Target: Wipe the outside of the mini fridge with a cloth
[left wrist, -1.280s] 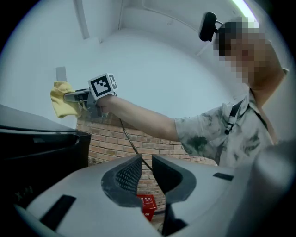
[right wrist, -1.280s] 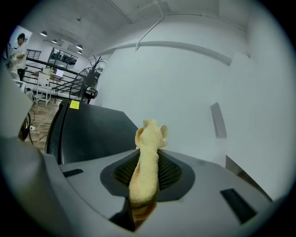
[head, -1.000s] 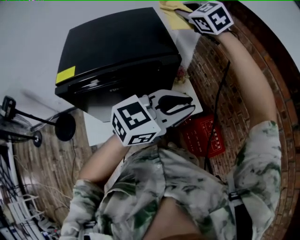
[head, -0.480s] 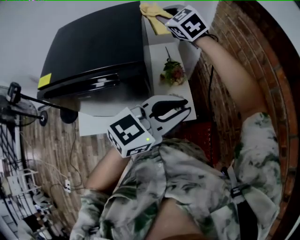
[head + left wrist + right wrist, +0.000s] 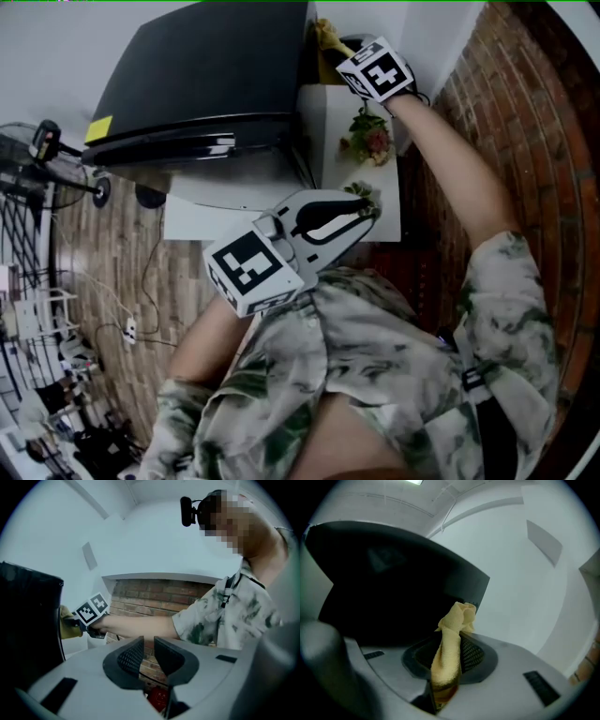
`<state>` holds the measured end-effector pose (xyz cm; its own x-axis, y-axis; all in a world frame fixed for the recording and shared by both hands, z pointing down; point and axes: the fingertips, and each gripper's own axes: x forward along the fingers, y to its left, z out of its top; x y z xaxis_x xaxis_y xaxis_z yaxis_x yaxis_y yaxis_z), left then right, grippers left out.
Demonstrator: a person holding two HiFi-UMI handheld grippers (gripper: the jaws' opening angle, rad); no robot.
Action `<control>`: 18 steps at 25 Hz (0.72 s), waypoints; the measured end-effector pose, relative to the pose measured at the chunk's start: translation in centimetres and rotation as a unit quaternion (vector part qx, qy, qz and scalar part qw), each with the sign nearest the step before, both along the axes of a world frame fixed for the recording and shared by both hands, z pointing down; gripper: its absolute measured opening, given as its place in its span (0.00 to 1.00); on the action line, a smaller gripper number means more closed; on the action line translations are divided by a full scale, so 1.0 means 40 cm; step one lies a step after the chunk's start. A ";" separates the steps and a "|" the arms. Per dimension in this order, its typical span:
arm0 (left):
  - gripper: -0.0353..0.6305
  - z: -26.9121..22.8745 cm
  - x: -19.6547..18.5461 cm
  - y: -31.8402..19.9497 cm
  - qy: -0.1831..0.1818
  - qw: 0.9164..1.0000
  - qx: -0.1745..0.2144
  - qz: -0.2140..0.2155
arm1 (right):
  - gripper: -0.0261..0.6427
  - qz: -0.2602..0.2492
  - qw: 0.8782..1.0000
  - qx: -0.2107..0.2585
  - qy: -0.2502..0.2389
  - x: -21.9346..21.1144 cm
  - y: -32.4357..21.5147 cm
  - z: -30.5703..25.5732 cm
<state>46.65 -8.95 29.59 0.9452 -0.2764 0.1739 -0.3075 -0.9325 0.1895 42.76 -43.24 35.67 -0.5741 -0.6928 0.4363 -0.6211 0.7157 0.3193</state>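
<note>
My right gripper [image 5: 451,645] has its jaws clenched on the yellow cloth [image 5: 458,616], whose tuft pokes out past the tips. The mini fridge [image 5: 393,583] puts its dark side wall just left of those jaws, running away forward (whether they touch, I can't tell). My left gripper [image 5: 149,649], jaws slightly parted and empty, hangs well back. Flowers [image 5: 368,141] lie on the white surface [image 5: 382,220] below my right jaws.

flowers [image 5: 368,142]: lying on white surface [image 5: 386,216] | brick wall [image 5: 487,89]: beside surface | plank floor [image 5: 112,262]: cables [image 5: 117,314] on it | red box [image 5: 159,698]: near wall

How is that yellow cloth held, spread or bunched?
Bunched: the yellow terry cloth stands as a twisted roll, pinched in the right claw.
</note>
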 end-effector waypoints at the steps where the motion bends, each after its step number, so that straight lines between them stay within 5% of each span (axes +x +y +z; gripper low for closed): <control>1: 0.14 0.004 -0.005 -0.001 -0.003 1.000 -0.002 -0.005 | 0.18 0.000 1.000 -0.009 -0.001 -0.002 0.001 0.029; 18: 0.14 0.054 -0.066 0.014 -0.027 0.998 -0.021 -0.058 | 0.18 0.025 0.992 -0.125 0.008 -0.012 0.038 0.456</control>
